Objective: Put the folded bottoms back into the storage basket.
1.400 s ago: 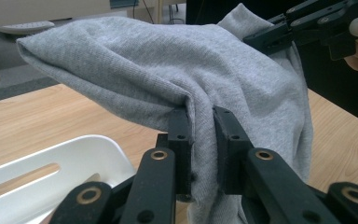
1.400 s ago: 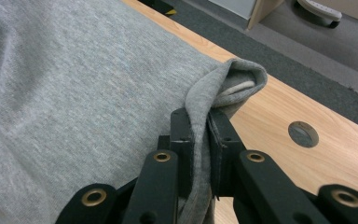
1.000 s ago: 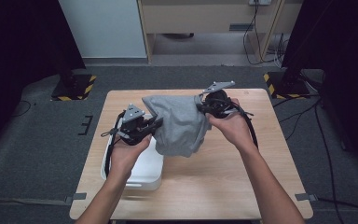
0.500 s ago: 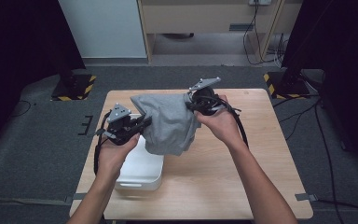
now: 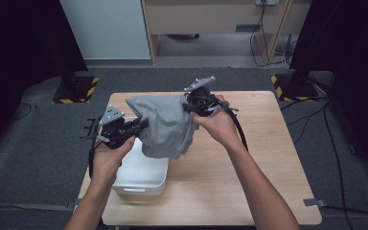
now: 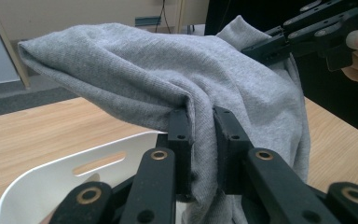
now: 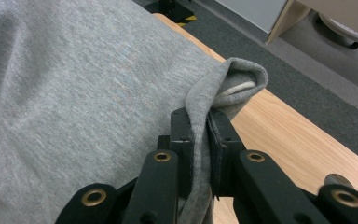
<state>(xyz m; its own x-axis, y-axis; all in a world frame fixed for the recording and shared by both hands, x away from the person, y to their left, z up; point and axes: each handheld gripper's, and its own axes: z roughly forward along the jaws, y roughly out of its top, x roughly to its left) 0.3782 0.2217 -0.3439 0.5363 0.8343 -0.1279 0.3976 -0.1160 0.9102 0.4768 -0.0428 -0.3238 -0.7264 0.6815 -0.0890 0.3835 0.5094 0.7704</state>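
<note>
A grey knit garment (image 5: 165, 125) hangs bunched between both grippers above the wooden table (image 5: 268, 158). My left gripper (image 5: 141, 125) is shut on its left edge; in the left gripper view the fabric (image 6: 158, 79) is pinched between the black jaws (image 6: 200, 140). My right gripper (image 5: 188, 101) is shut on the garment's upper right corner; in the right gripper view a folded hem (image 7: 223, 84) sticks up from between its jaws (image 7: 200, 140). The right gripper (image 6: 265, 49) also appears at the top right of the left gripper view, clamped on the cloth.
A white plastic bin (image 5: 141, 172) with a handle slot (image 6: 98, 163) sits on the table's left front, partly under the hanging garment. Dark carpet surrounds the table, with black stands and yellow-black striped bases (image 5: 287, 86) at the far corners.
Both grippers have carried the garment to the left and slightly away from the person. More of the white bin is uncovered on its right side.
</note>
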